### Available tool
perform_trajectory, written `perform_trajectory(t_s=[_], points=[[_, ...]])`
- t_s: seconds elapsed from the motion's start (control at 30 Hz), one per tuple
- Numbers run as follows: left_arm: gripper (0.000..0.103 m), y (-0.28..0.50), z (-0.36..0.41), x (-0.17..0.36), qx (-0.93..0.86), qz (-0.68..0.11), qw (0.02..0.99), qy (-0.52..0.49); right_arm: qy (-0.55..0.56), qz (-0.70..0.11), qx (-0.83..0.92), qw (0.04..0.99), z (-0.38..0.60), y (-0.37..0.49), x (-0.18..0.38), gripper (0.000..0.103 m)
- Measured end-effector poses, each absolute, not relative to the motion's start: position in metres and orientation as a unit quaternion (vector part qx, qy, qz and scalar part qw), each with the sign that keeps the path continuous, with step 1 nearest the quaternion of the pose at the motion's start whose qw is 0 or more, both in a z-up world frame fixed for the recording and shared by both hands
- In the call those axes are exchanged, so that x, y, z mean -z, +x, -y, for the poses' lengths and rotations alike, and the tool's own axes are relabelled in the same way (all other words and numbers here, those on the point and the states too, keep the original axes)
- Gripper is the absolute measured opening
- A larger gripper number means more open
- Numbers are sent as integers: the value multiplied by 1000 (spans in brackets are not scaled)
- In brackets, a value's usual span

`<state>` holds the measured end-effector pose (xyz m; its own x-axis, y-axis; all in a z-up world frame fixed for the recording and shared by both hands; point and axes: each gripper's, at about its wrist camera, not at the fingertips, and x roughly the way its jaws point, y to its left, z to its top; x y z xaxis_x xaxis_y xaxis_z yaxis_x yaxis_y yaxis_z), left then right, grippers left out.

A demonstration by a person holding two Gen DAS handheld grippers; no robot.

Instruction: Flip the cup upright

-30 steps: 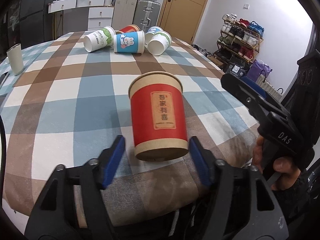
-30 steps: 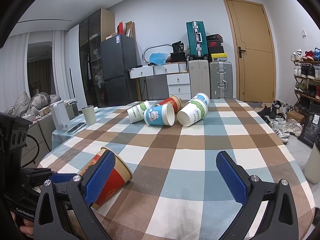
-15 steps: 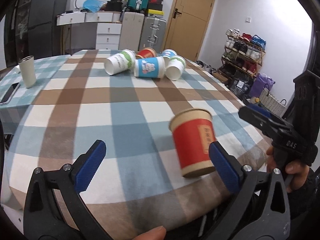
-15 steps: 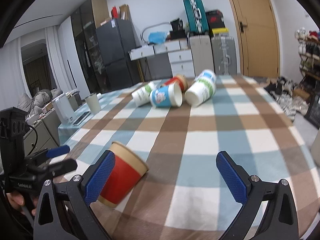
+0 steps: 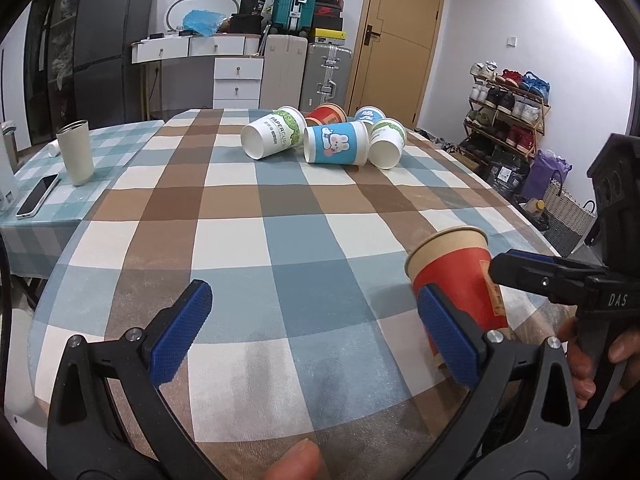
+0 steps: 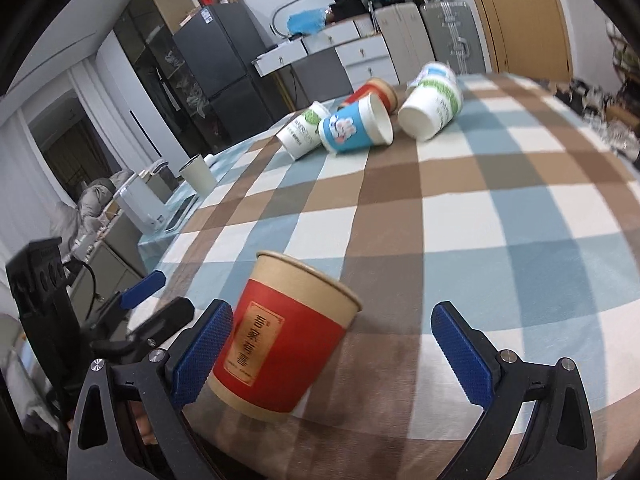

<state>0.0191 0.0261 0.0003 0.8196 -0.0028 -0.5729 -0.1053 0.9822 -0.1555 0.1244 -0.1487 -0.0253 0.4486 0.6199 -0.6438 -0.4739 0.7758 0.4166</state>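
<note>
on the far left, a phone and a pale tumbler sit on a second table with a small-checked cloth, which touches the left edge of the main table with its blue, brown and white checked cloth. the left gripper hangs over the near edge of that table with its blue-padded fingers wide apart and only bare cloth between them. at the far edge five paper cups lie tipped on their sides in a tight cluster: a white and green cup, a red cup behind it, a blue cup with a rabbit, a small blue and white cup and another white and green cup. the red paper cup with a gold label stands on its base near the near right corner, mouth up; it looks tilted in both views, which may be the lens. the right gripper faces it with fingers spread wide; the cup sits toward the left finger, just beside the pad, and i cannot tell whether they touch, while the other finger is well clear of it. seen from the left wrist view, the right gripper is side-on just beside the cup. off the right edge of the table stand a shoe rack and a purple bag.
</note>
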Motion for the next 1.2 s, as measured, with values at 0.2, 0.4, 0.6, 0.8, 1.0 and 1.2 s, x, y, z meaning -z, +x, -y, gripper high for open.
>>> perform_trajectory(t_s=[0.2, 0.4, 0.6, 0.8, 1.0, 1.2], points=[[103, 22, -22, 5, -30, -299, 950, -82, 135, -453, -339, 814, 146, 136, 33, 93], [103, 25, -19, 9, -30, -307, 948, -78, 177, -492, -357, 774, 144, 150, 41, 93], [103, 25, -19, 11, -30, -311, 947, -76, 199, -514, -369, 748, 140, 161, 43, 89], [103, 25, -18, 12, -29, -313, 946, -79, 217, -527, -378, 729, 141, 168, 47, 68], [103, 25, -19, 12, -29, -312, 946, -79, 209, -512, -384, 740, 147, 164, 38, 66], [103, 25, -20, 13, -32, -312, 946, -82, 147, -423, -384, 807, 148, 145, 14, 66]])
